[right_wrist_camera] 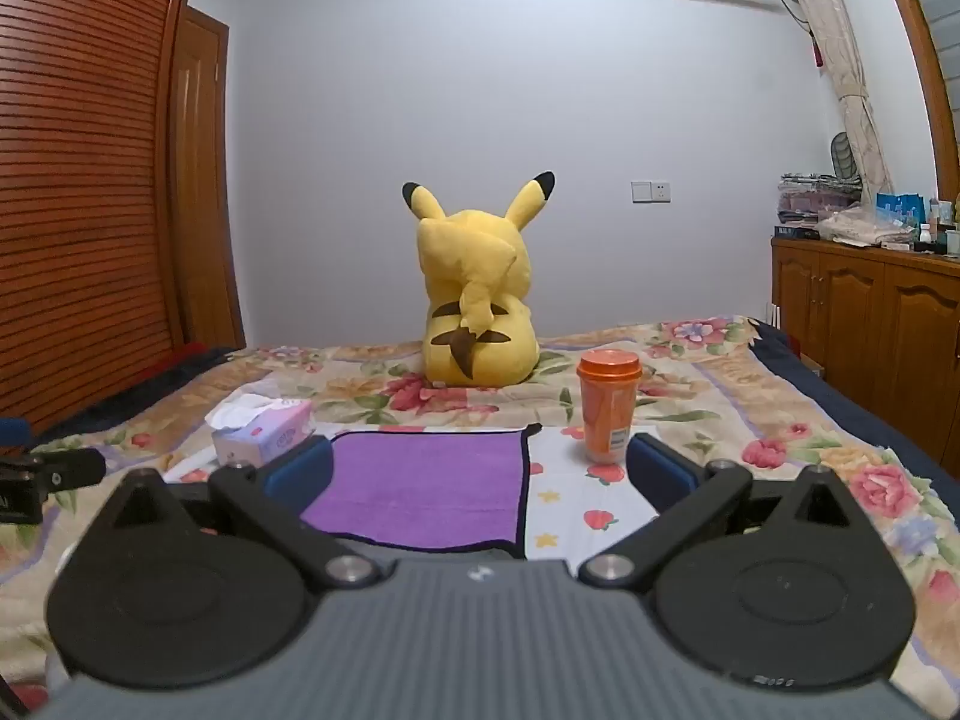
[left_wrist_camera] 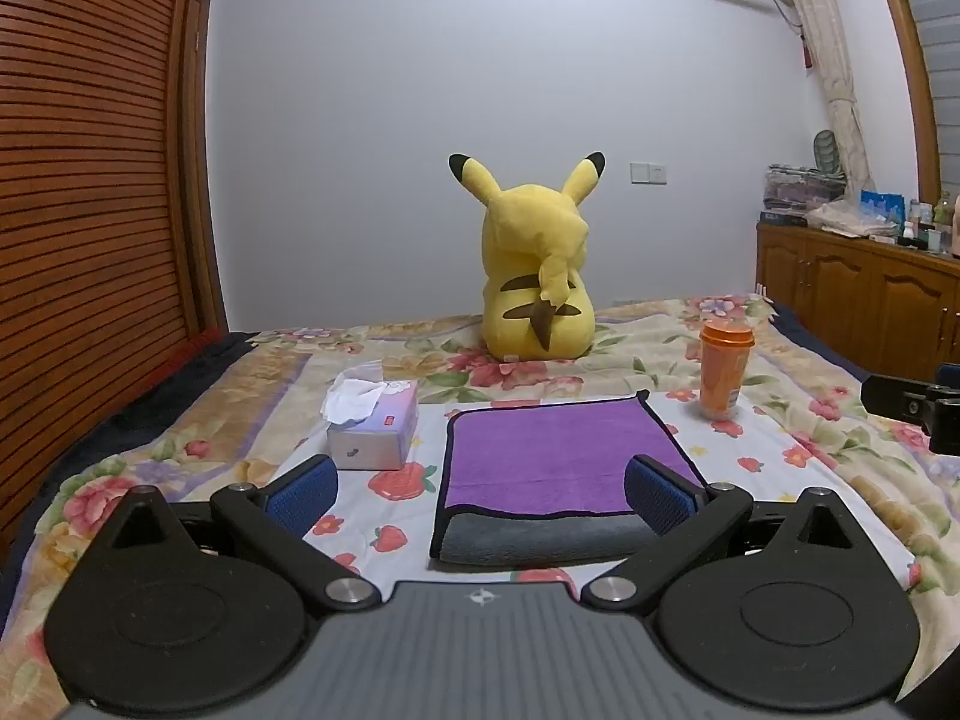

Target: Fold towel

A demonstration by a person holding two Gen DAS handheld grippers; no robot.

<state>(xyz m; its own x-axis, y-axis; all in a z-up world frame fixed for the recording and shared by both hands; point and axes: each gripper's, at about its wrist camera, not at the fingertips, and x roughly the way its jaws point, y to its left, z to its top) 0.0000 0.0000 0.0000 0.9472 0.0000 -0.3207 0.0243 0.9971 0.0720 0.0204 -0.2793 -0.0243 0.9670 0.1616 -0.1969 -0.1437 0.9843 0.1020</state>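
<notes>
bed (left_wrist_camera: 780, 420) holds folded towel (left_wrist_camera: 558, 450); near edge seemingly hidden.

A purple towel (left_wrist_camera: 555, 453) with dark edging lies flat on the floral bedspread (left_wrist_camera: 840, 468), folded over so a grey strip of its underside shows along the near edge, its far right corner near an orange cup (left_wrist_camera: 723, 369).

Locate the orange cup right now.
The orange cup stands upright on the floral bedspread, just beyond the purple towel's far right corner, with the Pikachu plush behind it to the left.
</notes>
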